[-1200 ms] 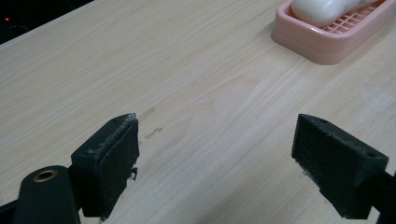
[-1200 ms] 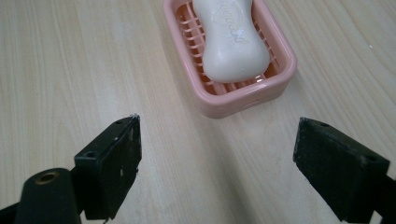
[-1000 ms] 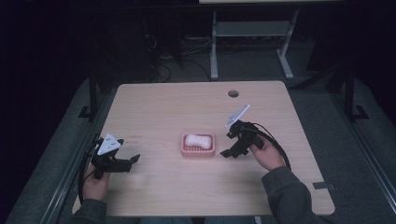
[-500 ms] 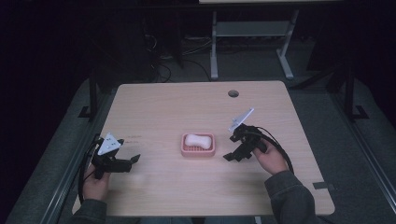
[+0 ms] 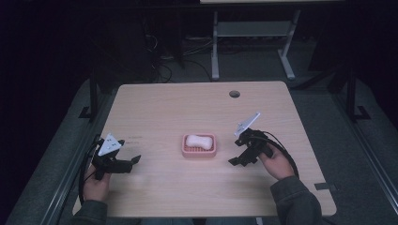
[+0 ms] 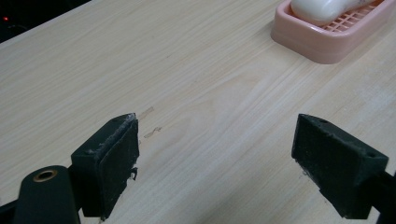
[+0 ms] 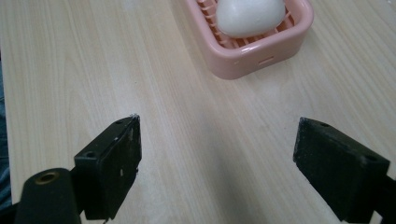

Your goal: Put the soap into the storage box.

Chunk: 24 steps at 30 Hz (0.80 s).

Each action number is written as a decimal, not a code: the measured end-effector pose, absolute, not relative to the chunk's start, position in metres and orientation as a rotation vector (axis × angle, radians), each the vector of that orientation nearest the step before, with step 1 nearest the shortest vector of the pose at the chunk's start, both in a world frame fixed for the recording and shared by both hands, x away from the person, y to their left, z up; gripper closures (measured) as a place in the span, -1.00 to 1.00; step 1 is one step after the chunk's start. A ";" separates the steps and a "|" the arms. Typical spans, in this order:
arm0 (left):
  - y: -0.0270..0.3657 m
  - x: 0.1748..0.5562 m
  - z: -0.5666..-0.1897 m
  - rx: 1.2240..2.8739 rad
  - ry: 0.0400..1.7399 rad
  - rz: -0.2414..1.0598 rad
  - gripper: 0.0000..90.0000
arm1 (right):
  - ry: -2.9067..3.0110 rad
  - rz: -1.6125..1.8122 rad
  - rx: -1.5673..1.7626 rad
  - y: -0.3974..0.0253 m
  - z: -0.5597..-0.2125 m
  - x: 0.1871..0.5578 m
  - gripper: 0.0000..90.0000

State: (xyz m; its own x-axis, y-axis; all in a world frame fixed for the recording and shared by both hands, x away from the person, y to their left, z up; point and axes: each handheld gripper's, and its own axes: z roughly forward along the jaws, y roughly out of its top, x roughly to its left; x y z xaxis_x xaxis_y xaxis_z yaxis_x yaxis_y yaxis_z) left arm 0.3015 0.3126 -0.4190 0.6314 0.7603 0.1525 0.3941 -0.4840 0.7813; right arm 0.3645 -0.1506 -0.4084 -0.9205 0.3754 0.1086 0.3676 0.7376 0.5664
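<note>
Currently a pink soap dish point(image 5: 199, 145) is seen near the middle of the wooden table point(image 5: 187, 103), with a white bar of soap point(image 5: 198, 140) lying in it on the slotted floor. Ahead of the right gripper point(image 5: 240, 159) the dish point(image 7: 252, 39) is found just beyond the jaw tips, slightly toward the right-hand jaw, and the soap point(image 7: 250, 16) is seen resting inside it, untouched. The jaws of this gripper are spread wide apart, with nothing but bare tabletop between them. From the left gripper point(image 5: 133, 161) the dish point(image 6: 334, 32) is placed well beyond the tips, off toward the right-hand jaw, with the soap point(image 6: 322, 9) on top. Its jaws are likewise held wide apart over bare wood, and nothing is gripped. Each gripper is held in one of the person's hands, low over the table.
</note>
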 end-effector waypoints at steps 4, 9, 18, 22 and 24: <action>0.312 0.301 -0.419 2.116 0.900 0.638 -0.68 | 2.904 0.955 0.636 -0.155 -0.409 0.360 -0.68; 0.312 0.301 -0.419 2.117 0.897 0.639 -0.68 | 2.896 0.965 0.649 -0.163 -0.413 0.355 -0.68; 0.312 0.301 -0.419 2.115 0.901 0.639 -0.68 | 2.888 0.972 0.681 -0.174 -0.419 0.346 -0.68; 0.313 0.301 -0.419 2.111 0.903 0.641 -0.68 | 2.884 0.973 0.690 -0.179 -0.421 0.341 -0.68; 0.313 0.301 -0.419 2.113 0.904 0.642 -0.68 | 2.880 0.977 0.698 -0.182 -0.422 0.339 -0.68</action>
